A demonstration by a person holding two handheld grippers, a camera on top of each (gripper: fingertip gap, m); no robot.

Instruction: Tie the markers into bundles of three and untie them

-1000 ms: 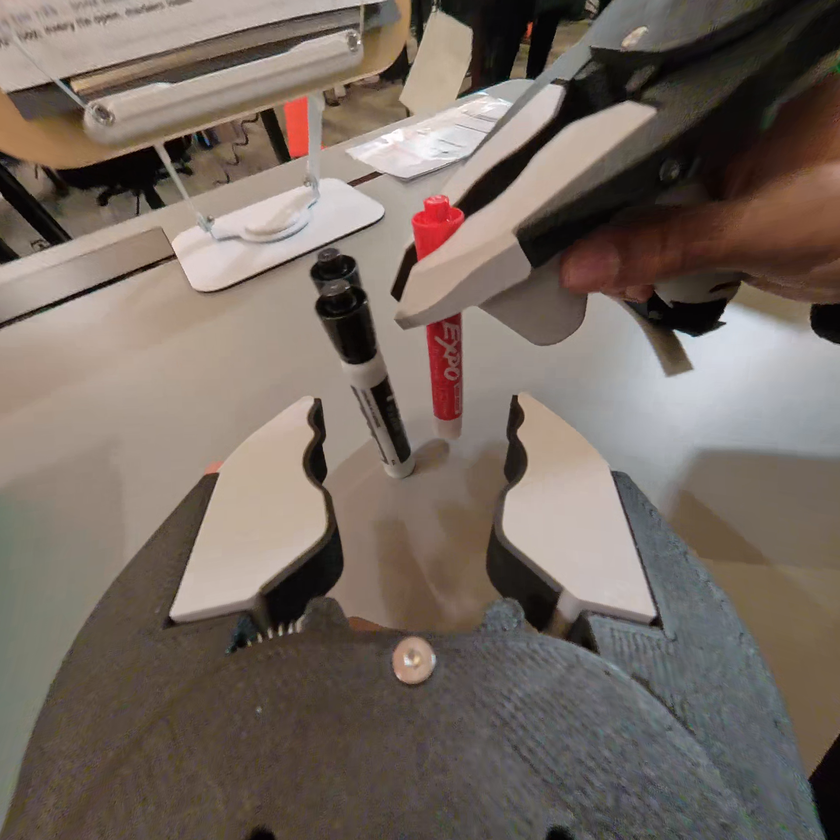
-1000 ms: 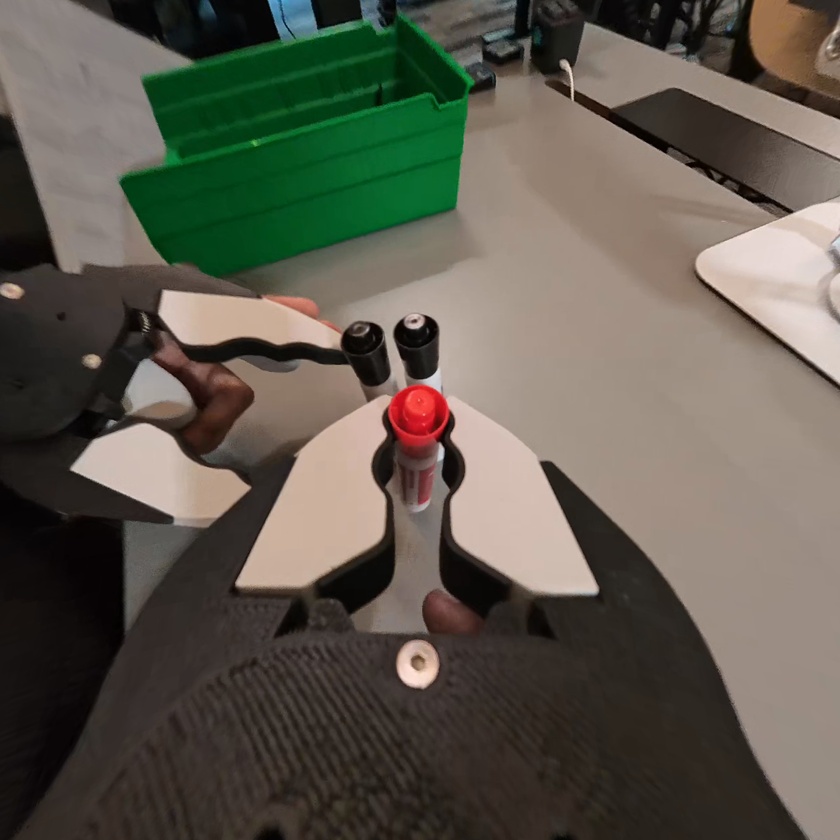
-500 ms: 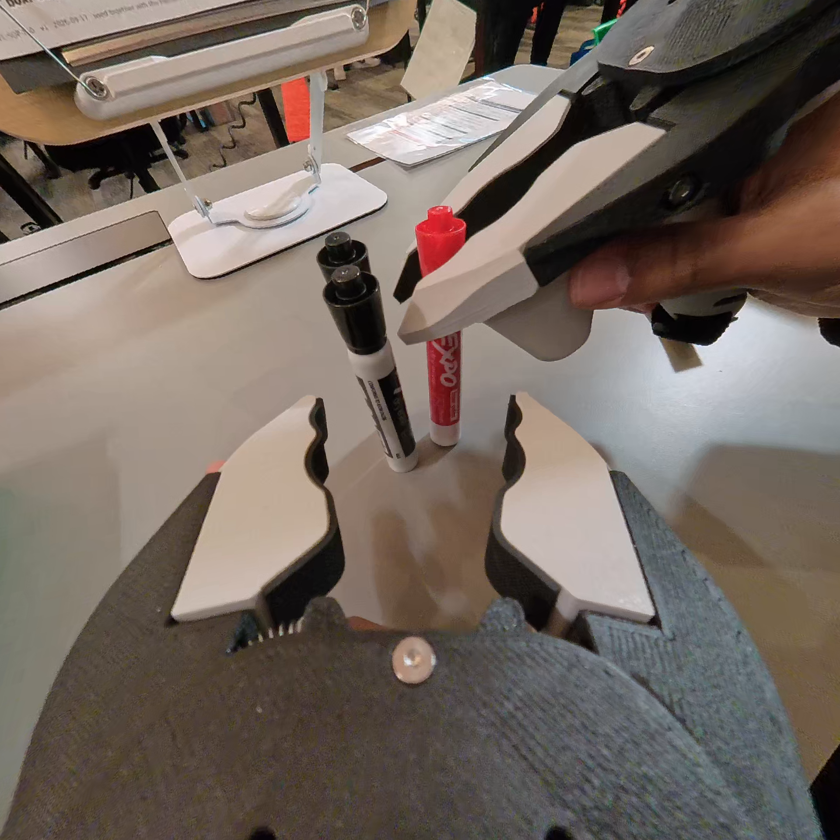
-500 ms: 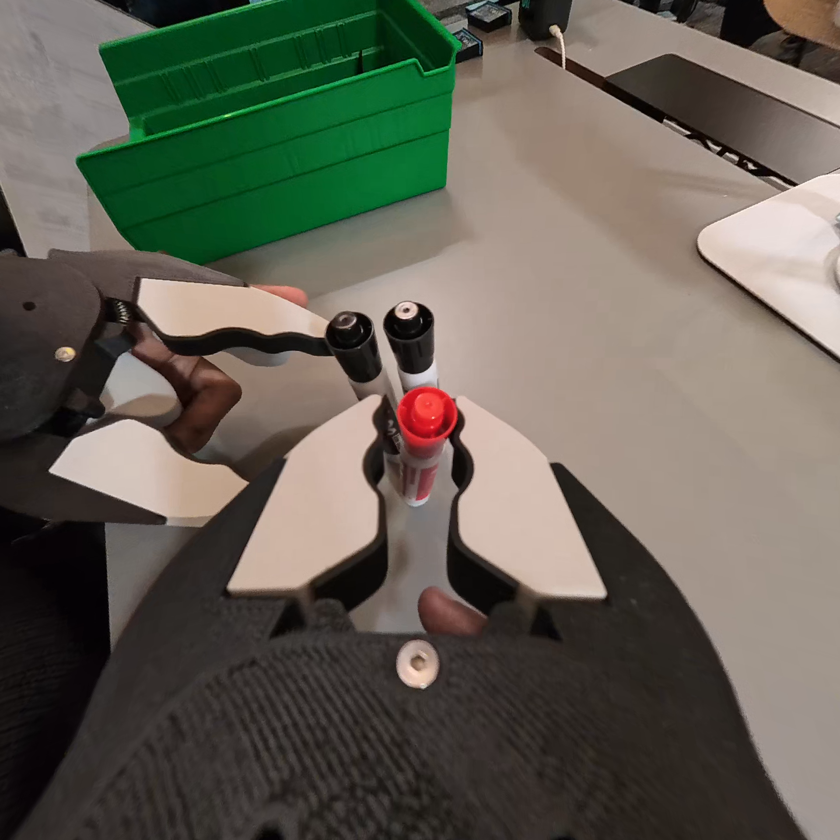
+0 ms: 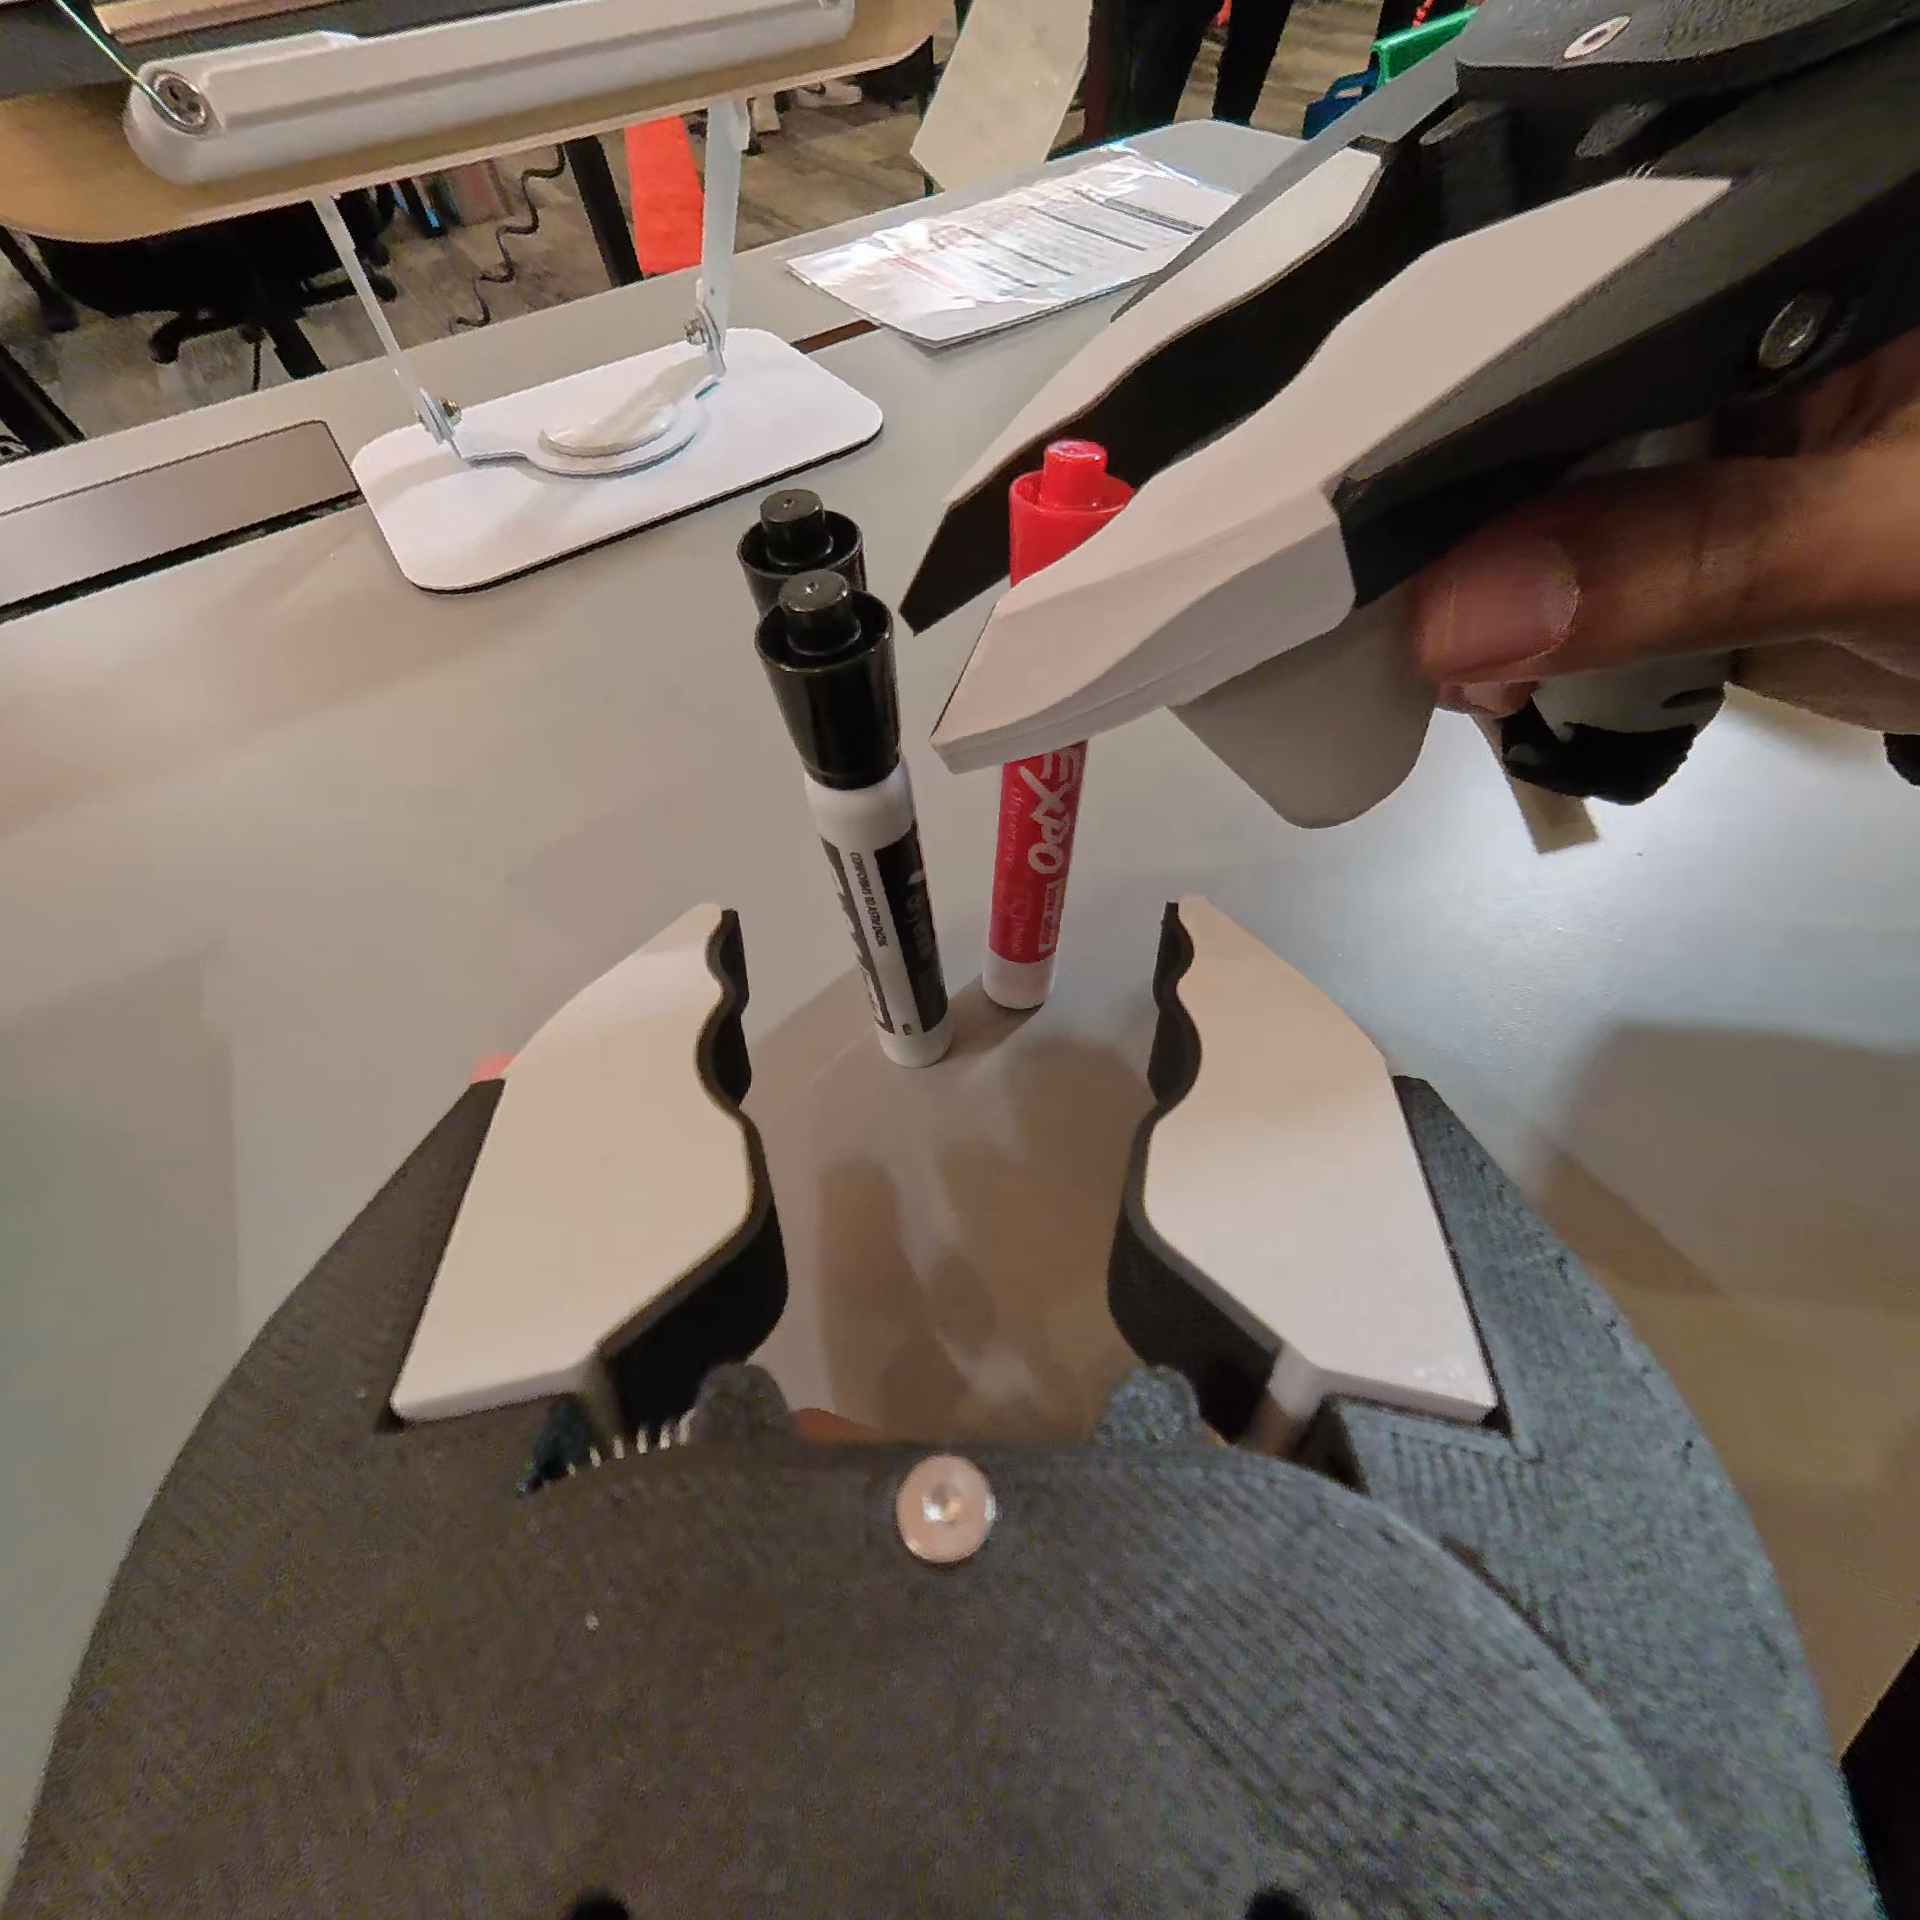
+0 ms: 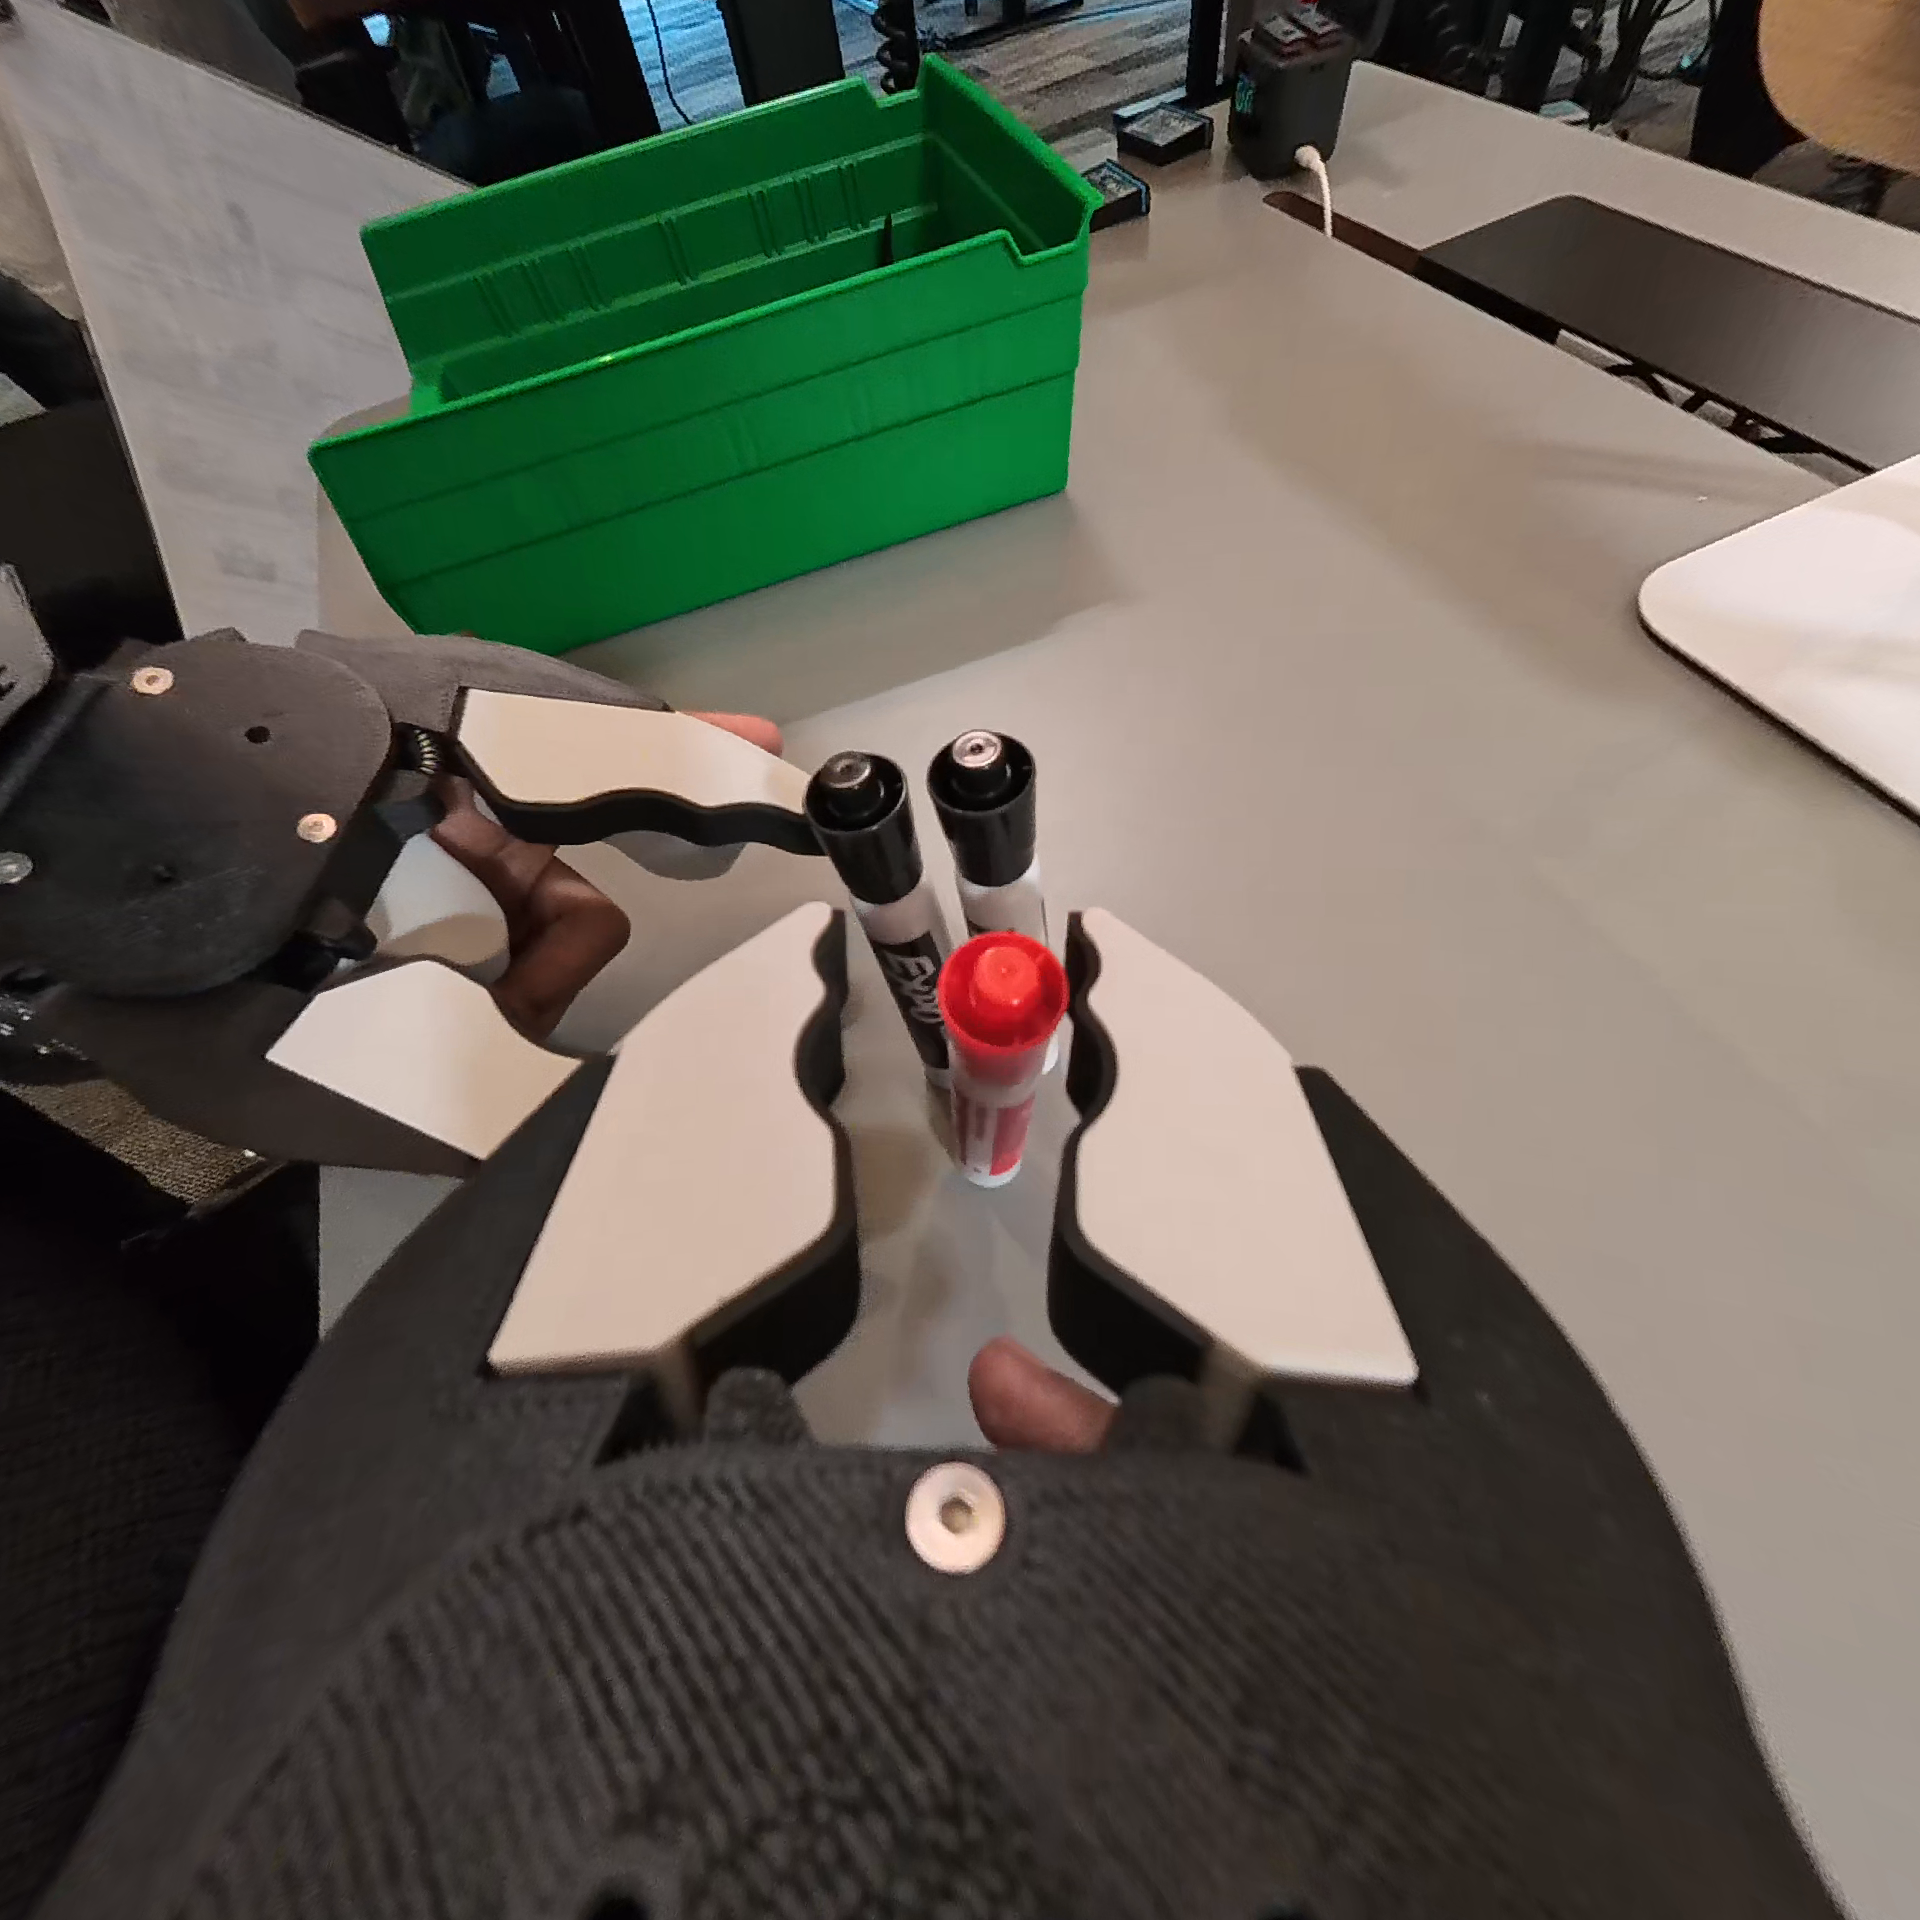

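Three markers stand upright, caps up, close together on the grey table (image 5: 312, 831): a red marker (image 5: 1034, 831) and two black markers (image 5: 868, 831), one behind the other (image 5: 800, 545). No tie shows on them. My left gripper (image 5: 945, 914) is open and empty, with the markers just beyond its tips. My right gripper (image 6: 951, 920) is open, its fingers standing either side of the red marker (image 6: 997, 1049) without clamping it. The black markers (image 6: 878, 873) stand just beyond. The left gripper's upper finger (image 6: 623, 758) reaches to one black cap.
A green plastic bin (image 6: 727, 468) stands at the far left of the right wrist view. A white stand base (image 5: 623, 447) and a paper in a clear sleeve (image 5: 1018, 249) lie beyond the markers. A black panel (image 6: 1714, 312) is set into the table.
My right gripper was shut on the red marker and has opened. The red marker now stands free on the table. My left gripper stayed open and moved a little closer to the markers.
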